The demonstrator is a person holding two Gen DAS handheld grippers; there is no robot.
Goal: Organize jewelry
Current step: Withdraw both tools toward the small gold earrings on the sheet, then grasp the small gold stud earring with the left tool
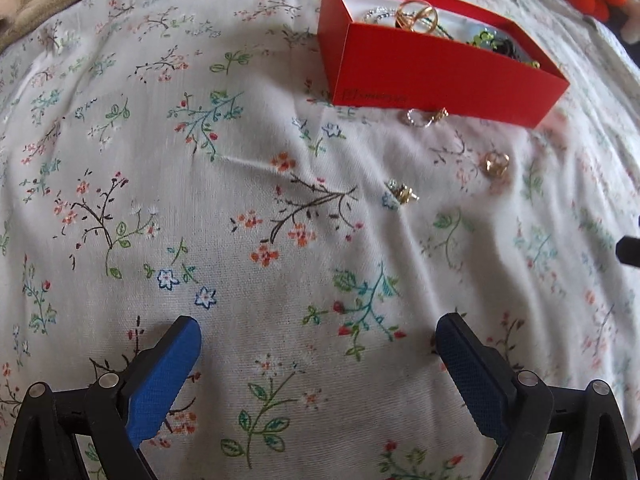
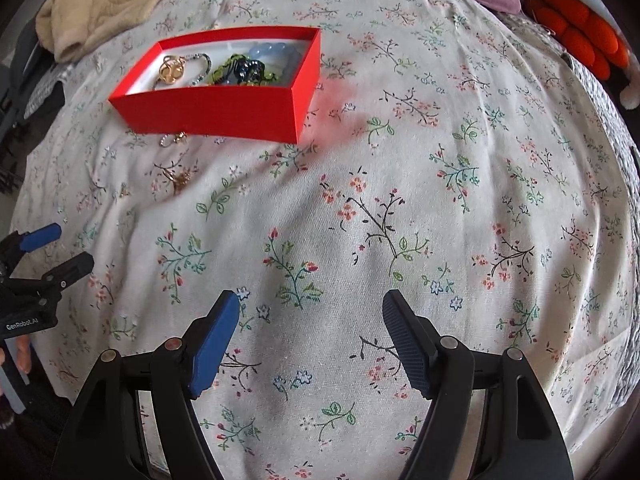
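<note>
On floral sheet | red box (image 1: 440, 68) long axis runs left-near to right-far | both tongs (image 1: 318, 326) (image 2: 311, 300) apart, empty

Bare floral bedspread (image 2: 360, 240) lies before both open tools; only the red box (image 2: 224, 110) and loose rings (image 1: 496, 164) interrupt it.

White lettering "GenRobot.AI" readable on the black plastic body of the left gripper (image 2: 44, 256), at the far left edge of the right wrist view, printed low on its housing. Faint tone-on-tone script logo on the near long side of the open red cardboard box (image 1: 436, 68), towards its left end in the left wrist view; too faint and blurred to spell out. Same box (image 2: 216, 110) in the right wrist view: near wall plain, no lettering legible. Nothing else readable.
</note>
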